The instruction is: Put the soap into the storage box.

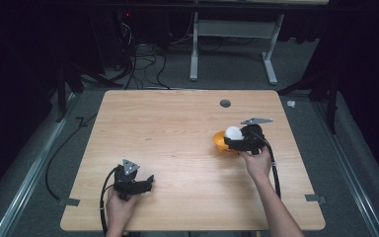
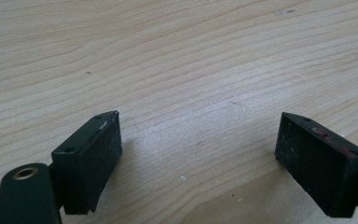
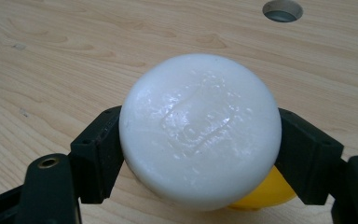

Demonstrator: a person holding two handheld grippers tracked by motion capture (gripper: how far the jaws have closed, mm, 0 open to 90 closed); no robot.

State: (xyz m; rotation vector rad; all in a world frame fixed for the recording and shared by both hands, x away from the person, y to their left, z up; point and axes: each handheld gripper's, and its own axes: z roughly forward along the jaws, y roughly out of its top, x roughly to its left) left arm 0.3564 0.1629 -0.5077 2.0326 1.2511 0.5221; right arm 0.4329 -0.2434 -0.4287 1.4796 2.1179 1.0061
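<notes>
Left tongs point(image 1: 150, 183): near front edge of the worktop point(image 1: 177, 128), held low in the person's left hand point(image 1: 120, 207). In the left gripper view the jaws stand wide apart, with bare wood between them; they hold nothing.

Right tongs point(image 3: 200, 154): farther in, on the right half of the worktop, held by the right hand point(image 1: 257, 163). The jaws are closed on a white ball point(image 3: 200, 128), one jaw touching each side of it.

White ball: smooth and round, with a slightly rough patch on top. In the high view it sits just over an orange bowl point(image 1: 220, 141). In the right gripper view a yellow-orange edge of the bowl shows below the ball at the right. I cannot tell if the ball touches the bowl or hangs a little above it.

Far part of worktop: a round cable hole point(image 1: 225, 103) is beyond the bowl, well apart from it.

Risk, my judgement: the ball is smooth and curved, and the flat jaws grip it at its widest part only. If the grip loosens or the hand tilts, the ball can slip out and roll over the worktop.

Second risk: the bowl looks light. If the ball or a jaw pushes its rim, the bowl can tip or slide away, because the left tongs are too far to hold it.
</notes>
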